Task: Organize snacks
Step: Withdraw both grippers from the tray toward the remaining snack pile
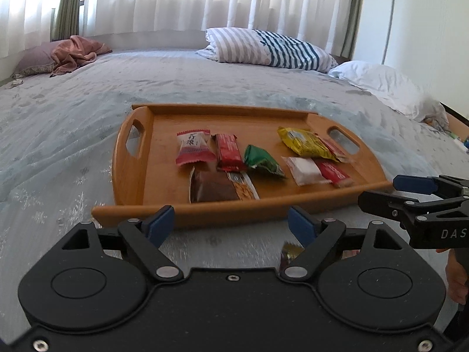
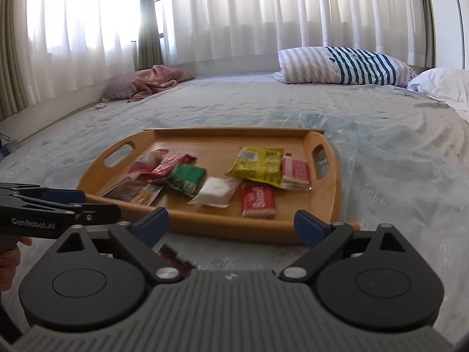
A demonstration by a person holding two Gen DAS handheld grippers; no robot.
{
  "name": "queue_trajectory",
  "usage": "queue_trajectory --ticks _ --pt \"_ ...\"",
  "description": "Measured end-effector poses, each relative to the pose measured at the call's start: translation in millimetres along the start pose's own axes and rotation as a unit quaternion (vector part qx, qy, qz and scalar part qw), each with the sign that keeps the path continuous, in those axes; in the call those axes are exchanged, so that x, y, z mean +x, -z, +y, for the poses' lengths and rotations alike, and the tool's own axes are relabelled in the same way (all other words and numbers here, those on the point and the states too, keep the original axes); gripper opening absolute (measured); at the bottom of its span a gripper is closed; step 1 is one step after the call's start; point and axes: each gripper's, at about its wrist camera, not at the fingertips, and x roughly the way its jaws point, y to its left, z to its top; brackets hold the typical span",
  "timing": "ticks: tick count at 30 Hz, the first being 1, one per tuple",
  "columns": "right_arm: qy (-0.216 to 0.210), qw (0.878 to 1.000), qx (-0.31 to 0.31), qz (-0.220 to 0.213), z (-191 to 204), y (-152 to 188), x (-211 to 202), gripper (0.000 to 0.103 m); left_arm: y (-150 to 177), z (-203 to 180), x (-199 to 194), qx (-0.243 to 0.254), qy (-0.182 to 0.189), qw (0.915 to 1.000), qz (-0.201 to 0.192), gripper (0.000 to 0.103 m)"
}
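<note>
**Snacks gathered on the tray, strays left on the bed**

On the wide bed with its pale grey-blue patterned cover [image 1: 88,123], a rectangular wooden tray with cut-out handles [image 1: 137,158] sits near the front edge, well apart from the striped pillow [image 1: 269,47] and the crumpled pink cloth [image 1: 76,52] by the curtains.

The tray holds most of the snacks: a yellow crinkled packet [image 2: 258,165] at the right end, partly overlapping a pink-and-white biscuit pack [image 2: 296,173]; a green packet [image 2: 186,177] near the middle; a white pillow-shaped packet [image 2: 217,190]; a red bar wrapper [image 2: 258,202] by the front rim; a brown pouch [image 1: 212,189] towards the left.

The left tool [image 1: 231,224] and the right tool [image 2: 231,226] both hover just before the tray's front rim, jaws spread wide, nothing between the pads.

Judging by this, the task looks well advanced, about 9 items being on the tray. At least 2 wrappers lie off it on the bed: a gold-and-dark one [image 1: 288,252] under the left tool and a dark red one [image 2: 173,256] under the right. Neater sorting may also remain.
</note>
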Motion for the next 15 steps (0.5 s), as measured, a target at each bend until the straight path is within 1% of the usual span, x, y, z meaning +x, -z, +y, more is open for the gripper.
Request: queue_trajectory --ticks 3,9,15 --pt "-0.009 1.0 0.001 -0.001 4.5 9.0 -8.4 0.103 7.8 -3.6 -6.8 0.01 0.0 0.9999 -0.002 0.084" --pt "-0.016 1.0 0.011 -0.008 8.2 24.4 -23.8 0.103 22.0 -10.5 -16.3 0.025 0.012 0.9996 -0.001 0.085" --pt "-0.007 1.0 0.022 -0.019 9.6 33.1 -40.4 0.103 33.3 -13.9 -23.0 0.032 0.017 0.9993 0.004 0.085"
